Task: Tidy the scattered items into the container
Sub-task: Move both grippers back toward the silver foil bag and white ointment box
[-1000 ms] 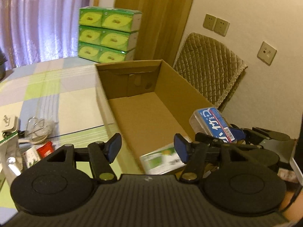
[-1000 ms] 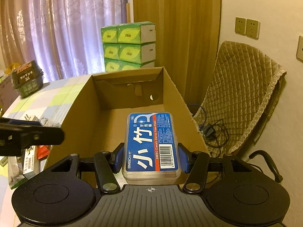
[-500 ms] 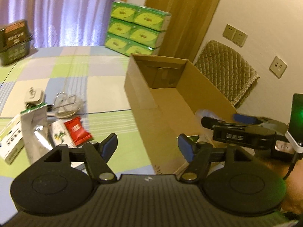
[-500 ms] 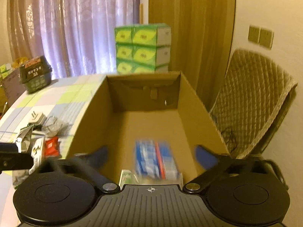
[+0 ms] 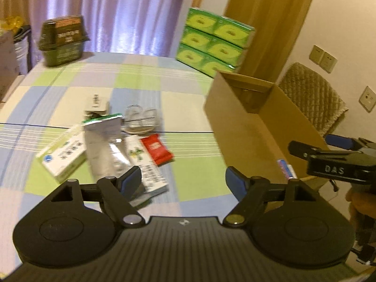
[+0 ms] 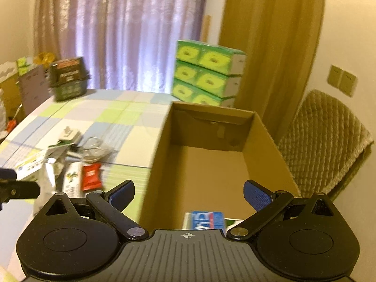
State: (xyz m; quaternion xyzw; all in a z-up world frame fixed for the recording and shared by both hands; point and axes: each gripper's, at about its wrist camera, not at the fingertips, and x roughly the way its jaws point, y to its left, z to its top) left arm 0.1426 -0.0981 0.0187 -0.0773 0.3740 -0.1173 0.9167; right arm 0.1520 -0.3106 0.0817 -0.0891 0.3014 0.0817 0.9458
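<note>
Now both tools spread wide, empty — left tool [image 5: 183, 181] over checked-cloth surface [image 5: 145, 80] w/ scattered packets: red foil sachet [image 5: 157, 149], white-green carton [image 5: 62, 156]. Right tool [image 6: 189, 193] above rectangular cardboard box [image 6: 211, 164]; blue-label case [image 6: 206, 219] lies inside, near end.

Purple curtains [image 6: 122, 35] backlit; quilted chair [image 6: 329, 141] against cream wall [image 5: 340, 11]; checked tablecloth [image 5: 141, 77].
</note>
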